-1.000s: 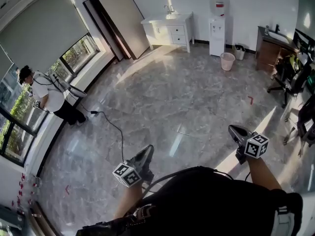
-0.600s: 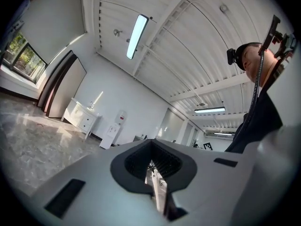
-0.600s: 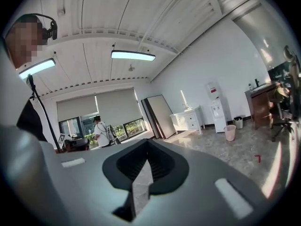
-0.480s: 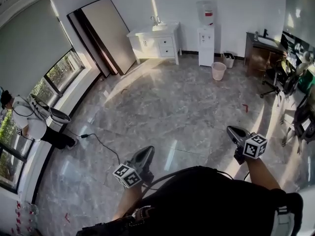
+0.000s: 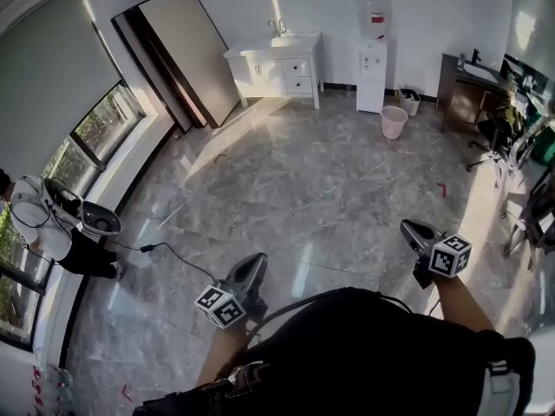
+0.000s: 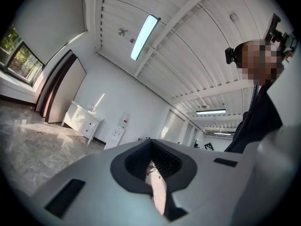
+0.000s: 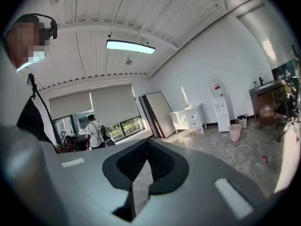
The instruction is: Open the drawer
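Glossy veined marble floor (grey); left hand-held gripper and right hand-held gripper both closed, empty.

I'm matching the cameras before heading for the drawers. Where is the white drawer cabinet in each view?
Head view: white drawer cabinet, top centre, against the far wall.
Left gripper view: left of centre, small.
Right gripper view: right of centre.
Shared landmark: water dispenser, just right of it in all three.

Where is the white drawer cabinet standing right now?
In the head view, the white drawer cabinet stands against the far wall, between the leaning dark-framed board and the white water dispenser.
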